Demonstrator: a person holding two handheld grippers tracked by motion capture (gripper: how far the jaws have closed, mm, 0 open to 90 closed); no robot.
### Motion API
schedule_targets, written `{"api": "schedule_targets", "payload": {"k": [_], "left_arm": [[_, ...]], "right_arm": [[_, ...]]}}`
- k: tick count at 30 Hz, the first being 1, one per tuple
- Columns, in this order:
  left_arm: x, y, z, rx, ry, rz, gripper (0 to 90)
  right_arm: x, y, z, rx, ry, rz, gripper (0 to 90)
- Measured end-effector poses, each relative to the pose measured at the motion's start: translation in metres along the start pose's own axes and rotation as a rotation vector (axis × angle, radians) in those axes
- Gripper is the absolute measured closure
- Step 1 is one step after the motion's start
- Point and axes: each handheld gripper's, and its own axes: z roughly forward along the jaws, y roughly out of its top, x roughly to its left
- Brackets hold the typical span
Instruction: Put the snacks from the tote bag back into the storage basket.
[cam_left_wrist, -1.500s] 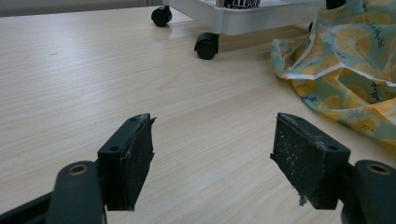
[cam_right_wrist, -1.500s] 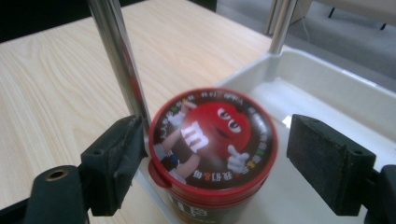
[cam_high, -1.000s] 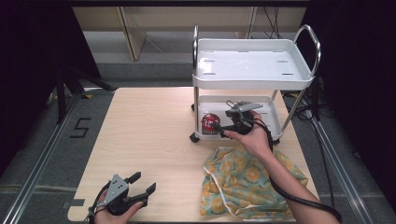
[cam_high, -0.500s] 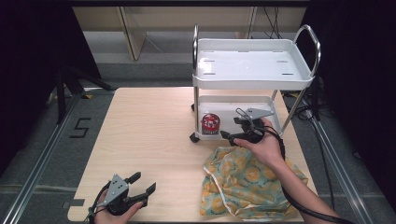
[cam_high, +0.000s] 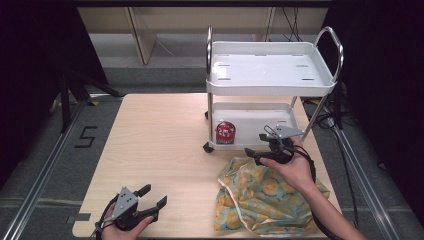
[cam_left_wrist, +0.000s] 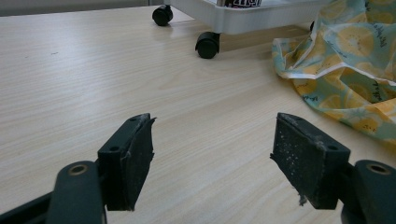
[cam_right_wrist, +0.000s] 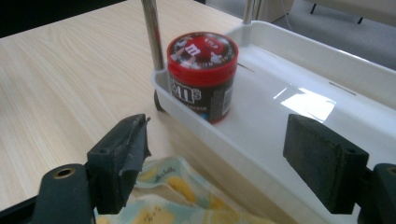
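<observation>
Red-lidded M&M's tub (cam_right_wrist: 202, 74) sits upright on the lower shelf of the white cart (cam_high: 270, 82), tucked into the shelf's corner right beside a chrome post! The right gripper (cam_high: 266, 150) hovers just in front of that shelf's edge, its 2 jaws spread wide with nothing between them, the tub a little way beyond and apart from them. Just under that gripper, on the cart's near side, lies the yellow lemon-print cloth (cam_high: 265, 197), crumpled on the wooden table (cam_high: 160, 135) and reaching up close to the cart's castors. Well away from the cart, at the table's near edge, the left gripper (cam_high: 150, 202) rests low over bare wood, jaws also wide apart and empty.
</observation>
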Motion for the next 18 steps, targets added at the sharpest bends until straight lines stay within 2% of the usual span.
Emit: {"api": "schedule_targets", "payload": {"k": [1, 5, 10, 11, 12, 13, 15, 16, 18], "left_arm": [[-0.001, 0.000, 0.001, -0.014, -0.004, -0.016, 28.3], [-0.001, 0.000, 0.001, -0.014, -0.004, -0.013, 28.3], [-0.001, 0.000, 0.001, 0.000, 0.004, -0.003, 28.3], [-0.001, 0.000, 0.001, 0.000, 0.004, -0.003, 28.3], [-0.001, 0.000, 0.000, -0.001, 0.004, -0.002, 28.2], [-0.001, 0.000, 0.000, -0.001, 0.005, -0.002, 28.2], [-0.001, 0.000, 0.000, 0.001, 0.004, -0.001, 28.3], [-0.001, 0.000, 0.000, 0.000, 0.005, -0.002, 28.2], [-0.001, 0.000, 0.000, 0.001, 0.004, -0.002, 28.3]], "right_arm": [[-0.002, -0.002, 0.001, -0.015, 0.004, -0.025, 22.9], [0.001, -0.010, -0.007, -0.006, -0.005, 0.029, 22.9], [0.002, -0.019, -0.014, -0.020, -0.009, 0.019, 23.0], [0.001, -0.020, -0.013, -0.039, -0.016, 0.012, 23.0], [0.003, -0.022, -0.016, -0.026, -0.013, 0.028, 23.0], [0.003, -0.023, -0.017, -0.024, -0.010, 0.025, 23.1], [0.000, -0.026, -0.018, -0.047, -0.026, -0.024, 23.1], [0.003, -0.028, -0.020, -0.043, -0.022, 0.002, 23.1], [0.002, -0.031, -0.022, -0.054, -0.025, -0.016, 23.2]]}}
